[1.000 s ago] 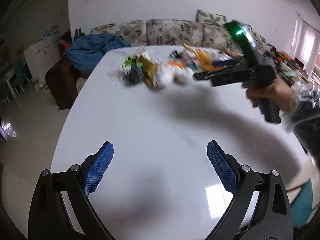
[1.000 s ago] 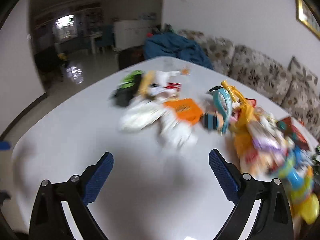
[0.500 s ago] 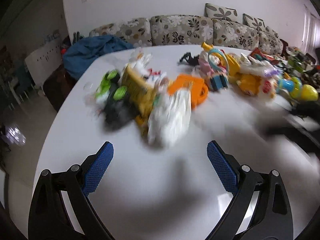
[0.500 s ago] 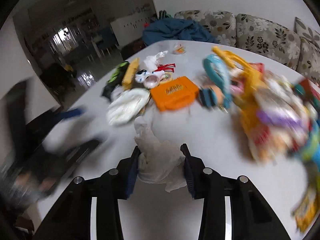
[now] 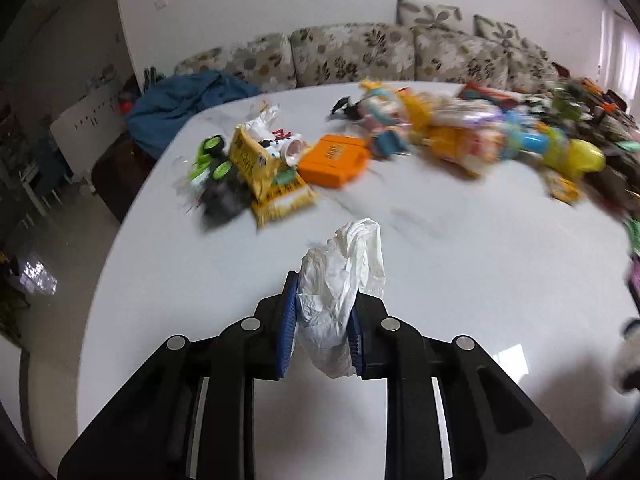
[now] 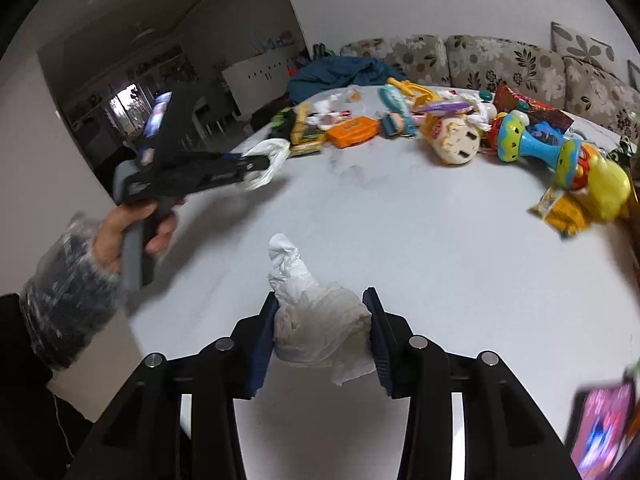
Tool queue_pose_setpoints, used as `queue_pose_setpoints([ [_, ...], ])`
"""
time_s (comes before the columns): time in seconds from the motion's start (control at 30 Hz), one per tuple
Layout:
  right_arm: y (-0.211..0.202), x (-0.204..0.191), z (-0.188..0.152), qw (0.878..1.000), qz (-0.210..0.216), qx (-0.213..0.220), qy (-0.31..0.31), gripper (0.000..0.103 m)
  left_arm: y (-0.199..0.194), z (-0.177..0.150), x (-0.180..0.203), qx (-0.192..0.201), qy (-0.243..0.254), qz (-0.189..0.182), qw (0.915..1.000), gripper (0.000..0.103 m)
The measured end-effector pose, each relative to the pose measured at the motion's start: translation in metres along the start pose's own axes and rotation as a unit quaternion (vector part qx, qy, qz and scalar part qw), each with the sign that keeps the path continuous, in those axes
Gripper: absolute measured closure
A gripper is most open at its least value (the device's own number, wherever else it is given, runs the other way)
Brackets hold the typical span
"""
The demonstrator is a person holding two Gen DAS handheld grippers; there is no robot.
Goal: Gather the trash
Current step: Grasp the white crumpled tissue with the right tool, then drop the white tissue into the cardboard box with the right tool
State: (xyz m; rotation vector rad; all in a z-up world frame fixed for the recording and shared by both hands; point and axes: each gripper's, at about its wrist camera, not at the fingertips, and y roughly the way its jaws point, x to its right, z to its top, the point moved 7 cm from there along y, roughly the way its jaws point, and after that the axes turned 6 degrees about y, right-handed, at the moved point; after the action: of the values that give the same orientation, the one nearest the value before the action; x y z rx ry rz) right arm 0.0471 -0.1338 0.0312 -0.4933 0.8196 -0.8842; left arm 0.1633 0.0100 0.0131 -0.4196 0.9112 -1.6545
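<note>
Left wrist view: left hand-held gripper (image 5: pixel 320 330) has just closed on a crumpled white plastic wrapper (image 5: pixel 340 284); right hand-held gripper (image 6: pixel 322 336) clamps a wadded white tissue (image 6: pixel 316 328); yellow snack packets (image 5: pixel 268 176) remain on the white tabletop (image 5: pixel 460 264).

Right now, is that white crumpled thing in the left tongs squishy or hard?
Probably squishy: the white crumpled plastic bunches up where the left tongs pinch it. It looks floppy, its loose end drooping sideways. It seems very light, thin and wrinkled.

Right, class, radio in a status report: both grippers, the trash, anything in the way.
Left gripper just closed on white plastic bag. Right gripper clamped on crumpled tissue. Toy pile and snack wrappers remain on table. Nothing blocking.
</note>
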Motion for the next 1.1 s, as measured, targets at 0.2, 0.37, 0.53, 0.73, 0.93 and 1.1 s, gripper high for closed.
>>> queue_pose_setpoints([
  [0.2,-0.034,-0.075,-0.072,0.998,0.062,-0.002,0.002,0.061,-0.116,-0.105,0.043,0.017,0.003,-0.024,0.9996,0.08],
  [0.37,-0.038,-0.108,-0.155,0.996,0.066,-0.052,-0.004,0.06,-0.131,-0.207,0.076,-0.056,-0.005,-0.069,0.996,0.08],
  [0.53,0.001,-0.09,-0.217,0.992,0.038,-0.117,0.025,0.06,-0.084,-0.284,0.102,-0.144,0.011,-0.089,0.9855,0.08],
  [0.73,0.085,-0.038,-0.273,0.975,0.002,-0.207,0.085,0.058,-0.002,-0.352,0.126,-0.254,0.028,-0.088,0.9627,0.069],
  [0.93,0.102,-0.032,-0.287,0.971,-0.019,-0.215,0.102,0.037,0.003,-0.371,0.135,-0.268,0.052,-0.082,0.9585,0.021],
  [1.1,0.071,-0.053,-0.27,0.979,-0.02,-0.189,0.067,0.037,-0.012,-0.355,0.128,-0.244,0.065,-0.068,0.9653,0.02],
])
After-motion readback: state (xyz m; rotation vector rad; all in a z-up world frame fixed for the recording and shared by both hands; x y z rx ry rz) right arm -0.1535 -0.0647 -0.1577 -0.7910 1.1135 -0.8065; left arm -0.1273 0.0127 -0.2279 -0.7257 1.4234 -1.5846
